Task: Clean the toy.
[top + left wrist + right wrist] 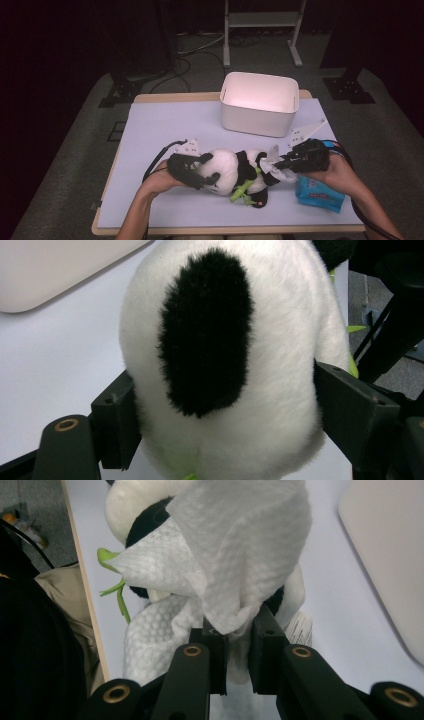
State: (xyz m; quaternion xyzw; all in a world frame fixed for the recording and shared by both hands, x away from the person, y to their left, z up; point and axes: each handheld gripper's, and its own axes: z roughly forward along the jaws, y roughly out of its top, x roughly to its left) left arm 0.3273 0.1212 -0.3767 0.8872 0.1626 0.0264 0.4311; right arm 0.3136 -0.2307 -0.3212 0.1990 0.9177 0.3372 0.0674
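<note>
A plush panda [235, 172], soft and short-piled in white with black patches, is laid on its side near the middle of the near half of a pale lavender mat [165, 125] that covers a wood-edged table [150, 97]. Its rounded white head is turned to the left, and thin bright-green leaves [241, 189] of felt-like cloth are seen at its near side. The head is clasped by the left gripper [200, 172]: in the left gripper view the blocky black fingers [117, 415] are pressed against both flanks of the fluffy white ball, whose oval black patch [205, 335] is faced by the camera, so the jaws are held wide by the toy's bulk. At the right end of the toy, a crumpled white tissue [277, 167] is held against the black-and-white body by the right gripper [287, 162]. In the right gripper view the paper [225, 565] is shown as thin and dimpled with an embossed dot pattern, folded into loose drapes, and a fold of it is pinched between the two narrow, nearly closed black fingers [265, 635]. Just to the near right of the toy, under the right hand, a flat blue soft pack [319, 194] with a glossy wrapper is lying on the mat. At the far side, a smooth white rectangular bin [259, 117] with rounded corners is standing open-topped.
</note>
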